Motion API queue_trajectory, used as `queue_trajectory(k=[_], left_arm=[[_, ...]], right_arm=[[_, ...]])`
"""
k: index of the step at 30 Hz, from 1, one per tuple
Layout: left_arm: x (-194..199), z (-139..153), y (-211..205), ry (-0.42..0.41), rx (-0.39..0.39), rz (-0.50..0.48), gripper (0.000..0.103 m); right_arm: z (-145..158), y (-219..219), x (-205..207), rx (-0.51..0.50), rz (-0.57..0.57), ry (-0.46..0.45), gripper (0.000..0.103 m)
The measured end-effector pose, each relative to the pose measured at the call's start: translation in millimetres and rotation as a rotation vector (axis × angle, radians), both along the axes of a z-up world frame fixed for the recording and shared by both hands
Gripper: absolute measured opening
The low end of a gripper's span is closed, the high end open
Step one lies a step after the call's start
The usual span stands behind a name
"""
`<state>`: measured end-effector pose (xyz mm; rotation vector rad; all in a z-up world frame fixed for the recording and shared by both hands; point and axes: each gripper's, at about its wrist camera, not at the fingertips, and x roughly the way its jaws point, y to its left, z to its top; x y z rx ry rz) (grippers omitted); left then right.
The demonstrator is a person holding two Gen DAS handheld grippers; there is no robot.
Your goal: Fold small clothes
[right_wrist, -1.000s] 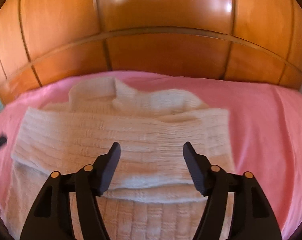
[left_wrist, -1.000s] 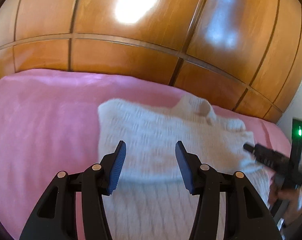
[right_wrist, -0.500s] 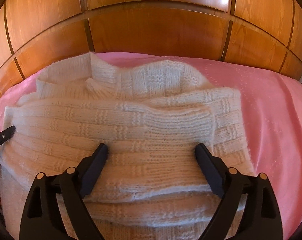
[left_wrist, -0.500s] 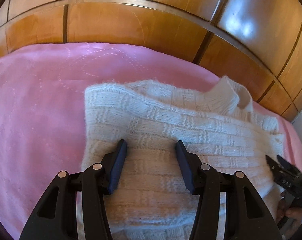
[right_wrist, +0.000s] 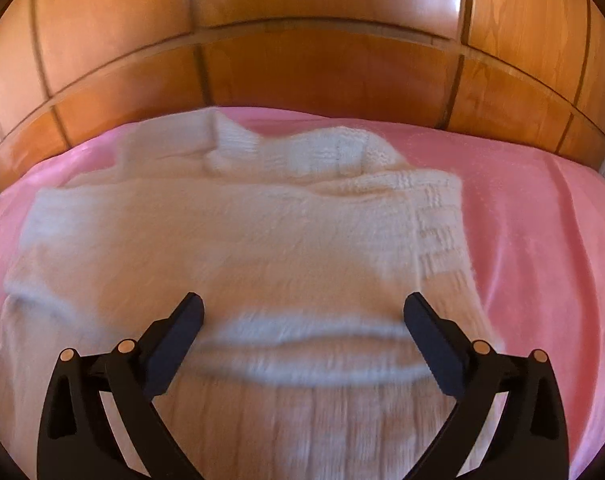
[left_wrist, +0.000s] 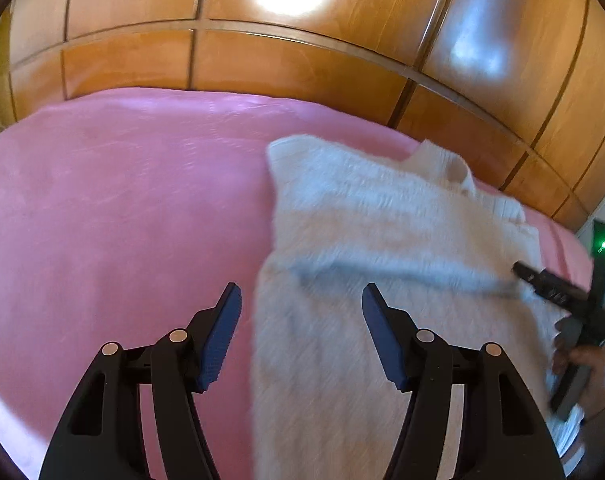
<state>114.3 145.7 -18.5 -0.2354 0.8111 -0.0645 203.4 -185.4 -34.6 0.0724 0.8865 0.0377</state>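
A white knitted sweater [left_wrist: 382,240] lies on the pink bedspread [left_wrist: 122,208], its sleeves folded across the body. It fills the middle of the right wrist view [right_wrist: 242,248], collar at the far end. My left gripper [left_wrist: 300,304] is open and empty, held above the sweater's left edge. My right gripper [right_wrist: 302,316] is open wide and empty, above the folded sleeve's near edge. The right gripper also shows in the left wrist view [left_wrist: 558,292], over the sweater's right side, with the hand that holds it.
A glossy wooden panelled wall [left_wrist: 302,60] stands right behind the bed, also in the right wrist view [right_wrist: 322,60]. Bare pink bedspread lies left of the sweater and on its right [right_wrist: 542,240].
Both grippers have lifted and pulled back from the sweater after pressing close to it. The left one has shifted left to the sweater's edge. Both jaws stand wider than one second ago.
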Motion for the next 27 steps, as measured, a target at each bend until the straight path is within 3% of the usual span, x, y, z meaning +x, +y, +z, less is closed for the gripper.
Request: queue_trajectory(k=[4, 8, 11, 13, 14, 16, 18, 20, 23, 24, 25, 26, 27], left_arm=[[-36.8, -6.3, 21.9, 0.03, -0.063, -0.012, 0.062], [-68.7, -15.1, 30.5, 0.056, -0.142, -0.075, 0.062], [-89.6, -24.5, 27.7, 0.088, -0.261, -0.149, 0.062], [-101.0, -28.4, 20.6, 0.091, -0.295, -0.194, 0.062], [-105.8, -30.1, 15.7, 0.094, -0.307, -0.213, 0.062], [-114.8, -35.5, 3.0, 0.116, -0.337, -0.257, 0.062], [-124.7, -41.3, -9.3, 0.138, -0.344, -0.295, 0.06], [-135.2, -45.5, -17.8, 0.149, -0.347, -0.315, 0.06], [-148.4, -48.0, -25.9, 0.173, -0.365, -0.351, 0.058], [-152.8, -48.2, -28.4, 0.182, -0.373, -0.366, 0.05], [-156.1, -48.6, -32.5, 0.194, -0.367, -0.386, 0.024], [-159.5, -46.5, -37.6, 0.194, -0.333, -0.4, 0.015], [-162.8, -38.9, -38.2, 0.165, -0.32, -0.397, 0.013]], right_arm=[[5.7, -10.0, -37.2, 0.019, 0.035, 0.011, 0.1], [7.9, -47.2, -78.9, 0.07, -0.012, 0.03, 0.1], [4.5, -76.2, -111.5, 0.159, -0.019, 0.067, 0.1], [-1.8, -90.7, -131.5, 0.264, 0.01, 0.105, 0.098], [-6.0, -96.9, -145.4, 0.335, 0.037, 0.124, 0.094], [-10.7, -100.0, -167.3, 0.405, 0.072, 0.164, 0.076], [-13.7, -98.0, -191.3, 0.436, 0.105, 0.181, 0.07], [-14.9, -93.8, -211.2, 0.458, 0.14, 0.204, 0.07], [-17.9, -81.7, -234.0, 0.457, 0.181, 0.237, 0.052], [-19.3, -77.5, -238.4, 0.445, 0.189, 0.248, 0.036], [-19.4, -75.4, -240.2, 0.436, 0.194, 0.252, 0.018], [-16.8, -72.6, -241.0, 0.433, 0.205, 0.253, 0.011], [-11.3, -70.6, -242.2, 0.431, 0.214, 0.244, 0.008]])
